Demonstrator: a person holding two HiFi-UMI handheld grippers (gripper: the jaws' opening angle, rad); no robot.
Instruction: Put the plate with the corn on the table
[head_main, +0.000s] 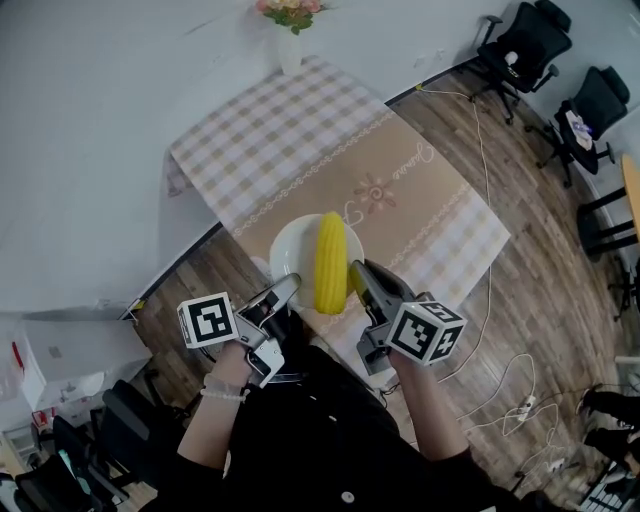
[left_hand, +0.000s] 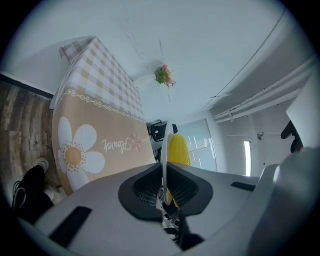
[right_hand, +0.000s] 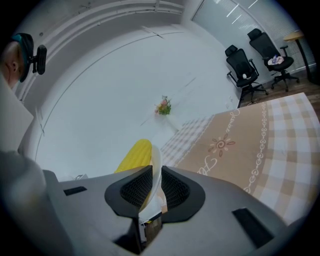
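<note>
Our left gripper (head_main: 292, 283) and right gripper (head_main: 356, 270) each clamped on the plate (head_main: 284, 246) rim, corn (head_main: 330, 262) lying on it, above the table (head_main: 410, 190) near edge

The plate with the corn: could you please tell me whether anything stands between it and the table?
Nothing visible does. The left tongs and right tongs hold the plate; the tablecloth beyond is bare, with a flower vase at its far end.

You are holding the plate (head_main: 288, 248), the corn (head_main: 330, 262) lying on it, over the bench's (head_main: 400, 180) near edge, with the left hand-held gripper (head_main: 288, 286) on its left rim and the right hand-held gripper (head_main: 358, 273) on its right.
</note>
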